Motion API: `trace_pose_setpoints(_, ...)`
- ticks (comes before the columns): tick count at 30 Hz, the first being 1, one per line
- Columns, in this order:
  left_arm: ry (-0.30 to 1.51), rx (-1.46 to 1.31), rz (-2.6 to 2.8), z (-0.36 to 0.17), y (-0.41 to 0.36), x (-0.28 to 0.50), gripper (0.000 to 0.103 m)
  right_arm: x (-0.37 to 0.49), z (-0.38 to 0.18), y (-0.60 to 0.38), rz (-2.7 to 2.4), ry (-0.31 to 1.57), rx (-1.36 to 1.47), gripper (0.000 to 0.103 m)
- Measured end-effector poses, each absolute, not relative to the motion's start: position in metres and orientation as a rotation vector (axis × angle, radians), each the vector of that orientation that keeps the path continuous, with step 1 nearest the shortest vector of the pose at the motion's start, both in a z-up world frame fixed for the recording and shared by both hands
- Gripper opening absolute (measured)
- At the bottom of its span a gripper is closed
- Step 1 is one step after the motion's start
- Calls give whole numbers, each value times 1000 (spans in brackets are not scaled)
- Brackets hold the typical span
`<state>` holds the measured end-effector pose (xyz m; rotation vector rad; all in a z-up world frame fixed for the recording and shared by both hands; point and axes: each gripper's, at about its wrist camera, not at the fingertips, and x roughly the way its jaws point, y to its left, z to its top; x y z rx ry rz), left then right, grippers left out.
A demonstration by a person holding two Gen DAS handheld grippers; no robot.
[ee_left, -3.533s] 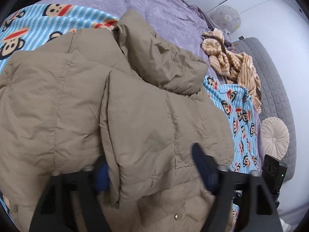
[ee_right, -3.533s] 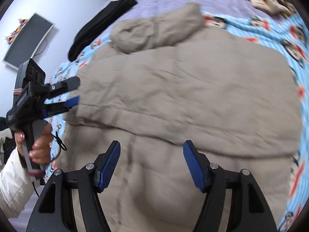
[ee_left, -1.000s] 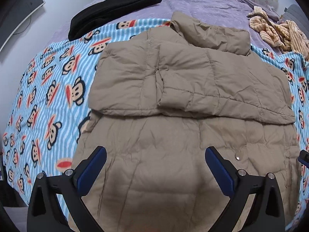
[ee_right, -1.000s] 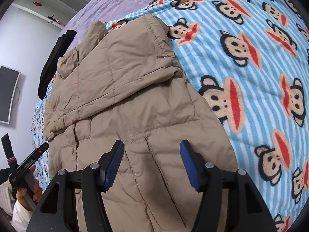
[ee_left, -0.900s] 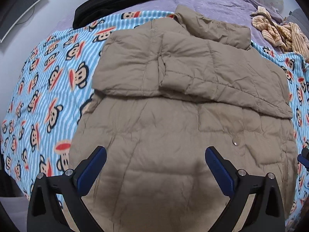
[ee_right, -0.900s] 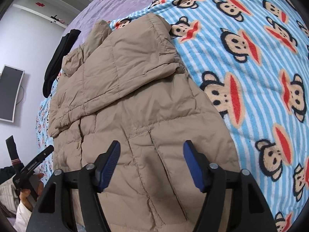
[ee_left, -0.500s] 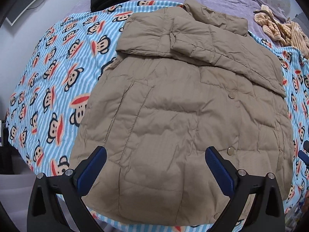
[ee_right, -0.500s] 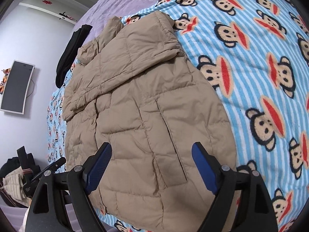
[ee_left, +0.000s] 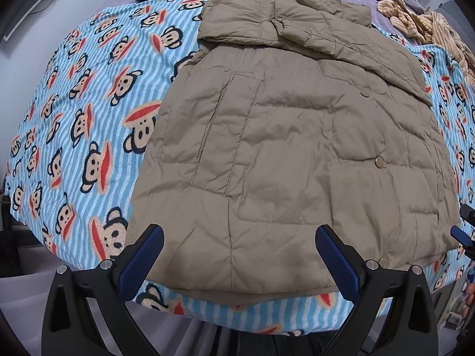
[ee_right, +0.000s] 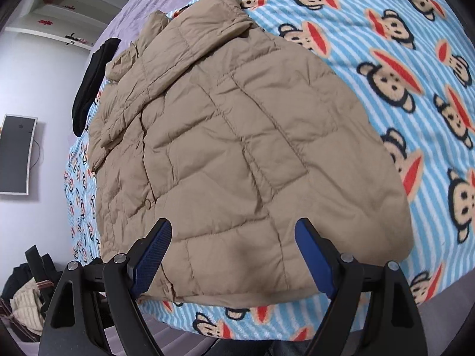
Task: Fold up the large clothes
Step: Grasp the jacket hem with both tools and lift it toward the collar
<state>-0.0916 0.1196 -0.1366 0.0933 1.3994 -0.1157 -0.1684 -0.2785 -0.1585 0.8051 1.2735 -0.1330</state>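
Jacket [ee_left: 294,154] lies flat on the blanket [ee_left: 89,112], sleeves folded across its chest. You've pulled both grippers back to its hem; left gripper [ee_left: 240,264] gapes empty, right gripper [ee_right: 234,255] has just spread, nothing gripped. Hem fold comes next, I'd say.

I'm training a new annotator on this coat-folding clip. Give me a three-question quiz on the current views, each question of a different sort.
1. True or false: the left tongs grip the hem of the tan puffer coat.
2. Multiple choice: the coat's sleeves are (A) spread out to the sides, (B) folded across its upper part, (C) hanging off the bed.
3. Fill in: the coat lies on a blue striped ____ blanket.

Key: 1 false, both tongs stand open above the hem with nothing between them, like the right tongs. 2 B. 3 monkey-print.
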Motion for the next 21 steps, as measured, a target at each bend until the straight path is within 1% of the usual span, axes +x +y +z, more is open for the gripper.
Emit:
trace_pose_setpoints(8, 1473, -94, -186, -159, 170, -113, 102, -213, -174, -275, -225, 1271, 911, 87)
trace_pose_setpoints(13, 1555, -262, -265, -180, 192, -122, 102, -242, -195, -289, -295, 1265, 1062, 87)
trace_pose_setpoints(18, 1643, -361, -321, -206, 197, -128, 102, -262, -216, -296, -361, 1244, 1191, 87)
trace_pose_setpoints(21, 1638, -384, -340, -212, 191, -127, 102, -261, -224, -299, -358, 1209, 1242, 87)
